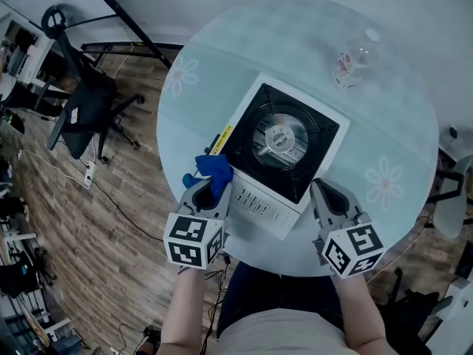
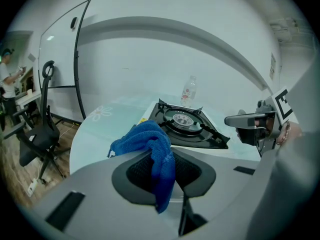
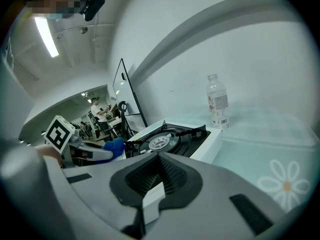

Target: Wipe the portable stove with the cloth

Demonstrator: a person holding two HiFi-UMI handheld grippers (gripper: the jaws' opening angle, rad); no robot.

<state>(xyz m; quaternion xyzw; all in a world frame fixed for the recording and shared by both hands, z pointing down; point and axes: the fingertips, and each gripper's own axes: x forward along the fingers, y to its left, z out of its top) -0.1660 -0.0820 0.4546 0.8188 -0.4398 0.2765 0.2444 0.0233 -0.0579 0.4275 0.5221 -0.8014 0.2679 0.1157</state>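
At 8 o'clock of the stove (image 1: 284, 157), grips the cloth (image 1: 214, 170) in the left tool (image 1: 210, 191); holds the right tool (image 1: 321, 189) closed and empty at 5 o'clock. Seemingly starting the wipe; next calls for sweeping toward 2 o'clock.

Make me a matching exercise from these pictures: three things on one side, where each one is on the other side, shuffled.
1. blue terry cloth
2. clear plastic bottle
3. white portable stove

A. standing upright near the far edge of the pale round table
B. in the middle of the table
C. clamped in the jaws of the left gripper

Pairs: 1-C, 2-A, 3-B
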